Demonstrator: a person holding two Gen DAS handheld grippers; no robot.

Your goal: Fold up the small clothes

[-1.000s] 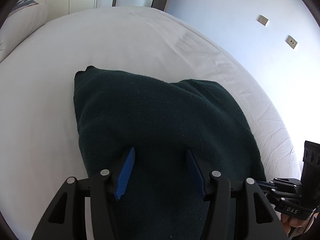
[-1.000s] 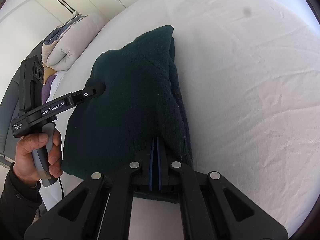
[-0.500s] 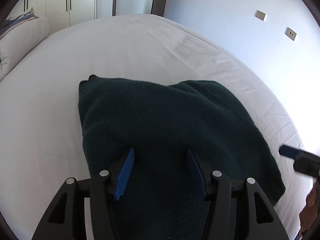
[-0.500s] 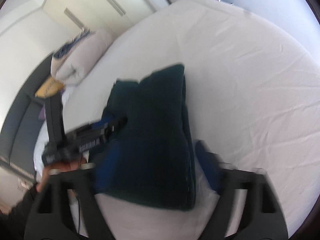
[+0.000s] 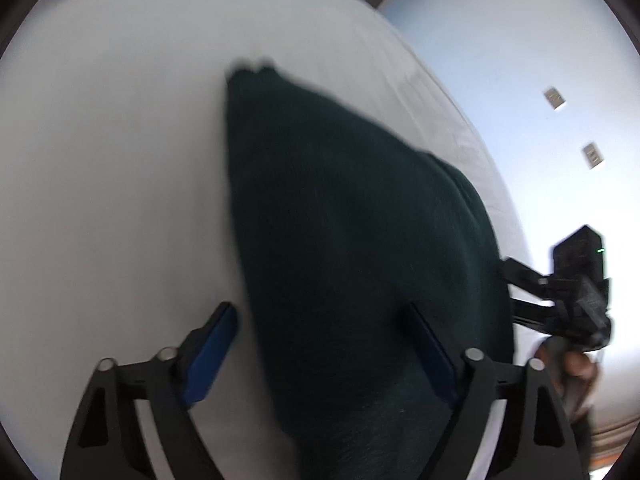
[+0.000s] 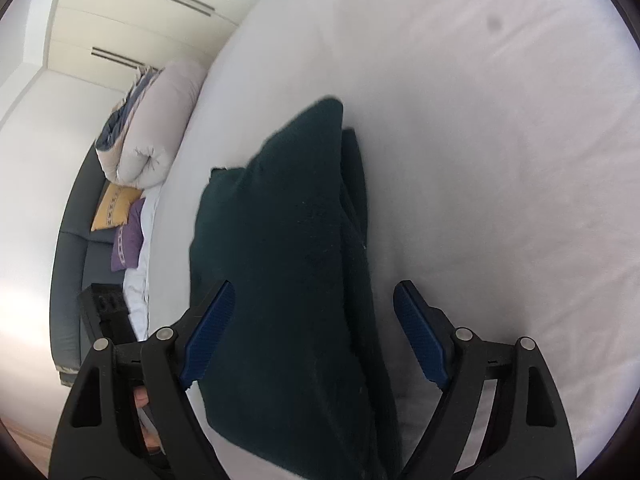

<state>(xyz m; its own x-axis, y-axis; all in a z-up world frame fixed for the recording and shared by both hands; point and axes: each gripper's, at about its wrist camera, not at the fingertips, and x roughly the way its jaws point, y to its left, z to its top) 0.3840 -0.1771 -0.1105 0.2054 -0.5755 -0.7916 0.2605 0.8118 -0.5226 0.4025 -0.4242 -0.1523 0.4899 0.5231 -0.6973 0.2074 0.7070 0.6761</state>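
Observation:
A dark green fleece garment [image 5: 352, 248] lies folded in layers on the white bed [image 5: 112, 168]. It also shows in the right wrist view [image 6: 288, 264]. My left gripper [image 5: 320, 344] is open above the garment's near left edge, one blue pad [image 5: 212, 344] over the sheet, the other over the cloth. My right gripper [image 6: 316, 332] is open, its pads on either side of the garment's near right edge. Neither holds anything. The right gripper also shows at the right in the left wrist view [image 5: 568, 292].
White bed sheet [image 6: 500, 160] stretches beyond the garment. A rolled duvet [image 6: 160, 120] and yellow and purple cushions [image 6: 120, 220] lie at the head end. Wardrobe doors [image 6: 140, 12] stand behind. A wall with sockets [image 5: 592, 156] runs past the bed's right edge.
My right gripper has let go of the garment's edge and opened wide. My left gripper has opened wider and shifted left. The garment now lies flat on the bed.

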